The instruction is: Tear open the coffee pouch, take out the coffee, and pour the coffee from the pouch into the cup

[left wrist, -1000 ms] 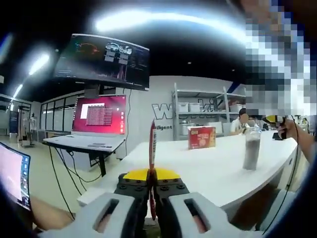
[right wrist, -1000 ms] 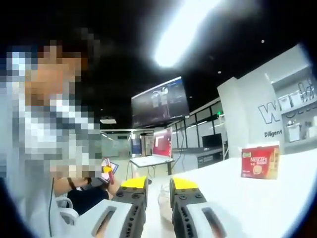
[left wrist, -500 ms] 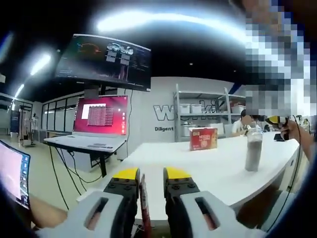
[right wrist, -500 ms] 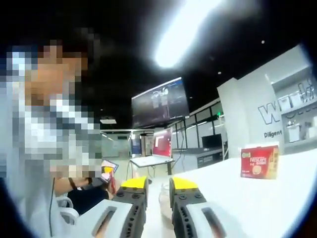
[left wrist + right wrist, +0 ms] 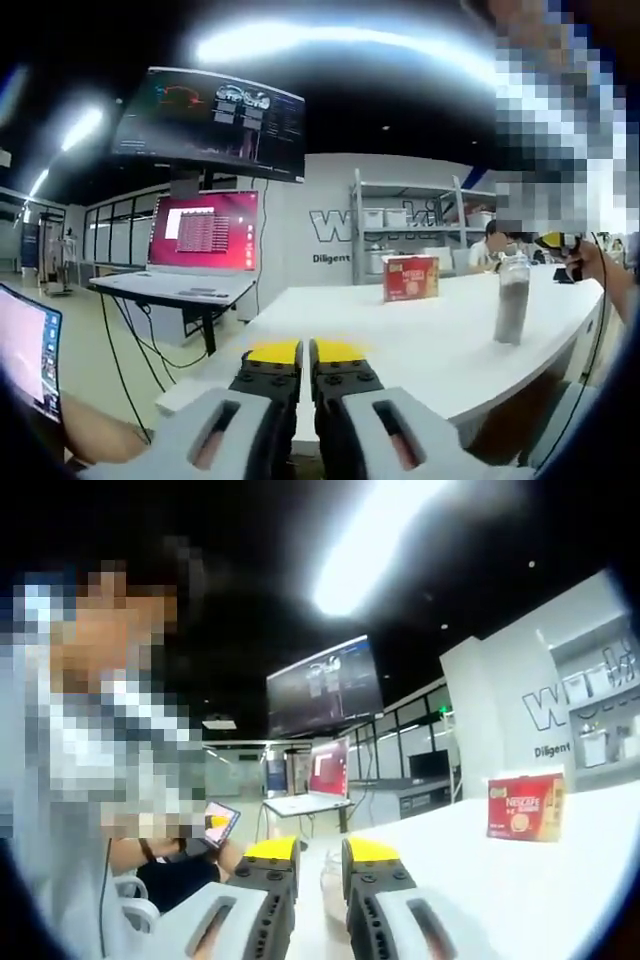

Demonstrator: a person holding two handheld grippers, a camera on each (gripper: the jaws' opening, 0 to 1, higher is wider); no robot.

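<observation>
The left gripper (image 5: pixel 305 352) is pinched almost closed with nothing between its jaws, raised over the near edge of the white worktop (image 5: pixel 420 340). The right gripper (image 5: pixel 320 850) is narrowly parted around a clear cup (image 5: pixel 331 882). A red coffee box (image 5: pixel 410 277) stands far back, a bottle (image 5: pixel 511 298) to its right.

Smooth white table (image 5: pixel 420 330), glossy red box (image 5: pixel 410 278), clear cup (image 5: pixel 510 298)

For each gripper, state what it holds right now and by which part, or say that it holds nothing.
The left gripper holds nothing: its jaws are closed together with nothing between them. The right gripper stands open with a pale, blurred thing in the gap; whether it grips it cannot be told.
</observation>
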